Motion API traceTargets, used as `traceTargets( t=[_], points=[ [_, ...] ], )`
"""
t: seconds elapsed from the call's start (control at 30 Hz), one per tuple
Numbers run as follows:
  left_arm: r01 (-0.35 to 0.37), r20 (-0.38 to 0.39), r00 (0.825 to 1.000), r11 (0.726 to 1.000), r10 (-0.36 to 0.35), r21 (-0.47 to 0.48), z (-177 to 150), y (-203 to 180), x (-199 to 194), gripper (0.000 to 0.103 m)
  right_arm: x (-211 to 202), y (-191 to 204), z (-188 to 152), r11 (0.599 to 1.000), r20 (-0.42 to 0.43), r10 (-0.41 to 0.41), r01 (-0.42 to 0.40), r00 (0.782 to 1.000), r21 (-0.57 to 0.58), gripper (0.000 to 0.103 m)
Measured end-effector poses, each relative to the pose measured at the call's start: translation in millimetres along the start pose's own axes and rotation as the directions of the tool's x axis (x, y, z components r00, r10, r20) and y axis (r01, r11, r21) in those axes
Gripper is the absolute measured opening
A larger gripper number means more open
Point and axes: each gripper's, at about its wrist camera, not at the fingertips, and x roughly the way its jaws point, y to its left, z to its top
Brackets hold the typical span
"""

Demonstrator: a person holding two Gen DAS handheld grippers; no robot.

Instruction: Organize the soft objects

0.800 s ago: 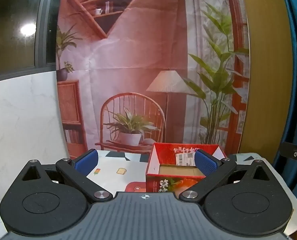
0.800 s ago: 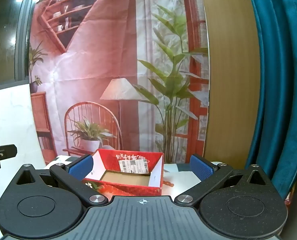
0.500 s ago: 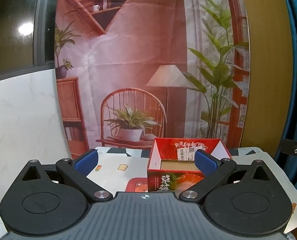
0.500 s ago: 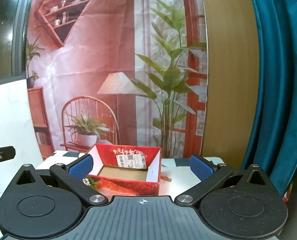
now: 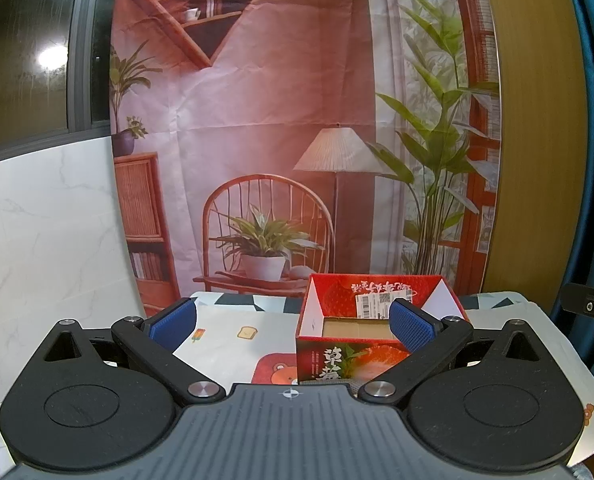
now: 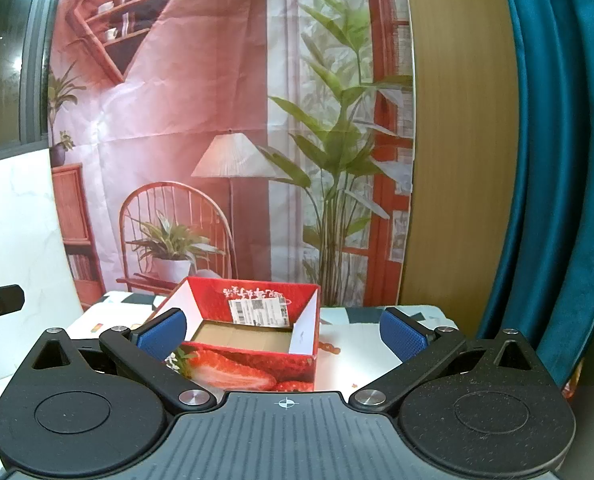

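Observation:
A red strawberry-printed cardboard box (image 5: 337, 364) stands open-topped on the table, with a bare brown bottom and a white label on its far inner wall. In the left wrist view my left gripper (image 5: 293, 326) hangs open in front of it, blue pads wide apart, nothing between them. In the right wrist view the same box (image 6: 253, 368) sits left of centre, and my right gripper (image 6: 283, 332) is open too, holding nothing. No soft objects show in either view.
A white tablecloth (image 5: 225, 344) with cartoon prints covers the table. A printed room-scene backdrop (image 5: 281, 128) hangs behind it, white marble panel (image 5: 45, 232) on the left, teal curtain (image 6: 557, 160) on the right. The other gripper's black edge (image 5: 589, 312) pokes in at the right.
Both cameras have tilted downward a little, so the box and tablecloth sit higher in the frame and more of the box front shows. Both grippers stay wide open.

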Motion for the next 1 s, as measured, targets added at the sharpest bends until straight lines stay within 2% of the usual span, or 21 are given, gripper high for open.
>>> traceTargets(
  t=[1.0],
  points=[
    [0.003,0.000,1.000,1.000,-0.003,-0.001,-2.2,-1.9,-1.3,0.103,2.9,-2.0,-0.8,1.000,-0.011,-0.001,0.001,1.000,0.006,0.103]
  ],
)
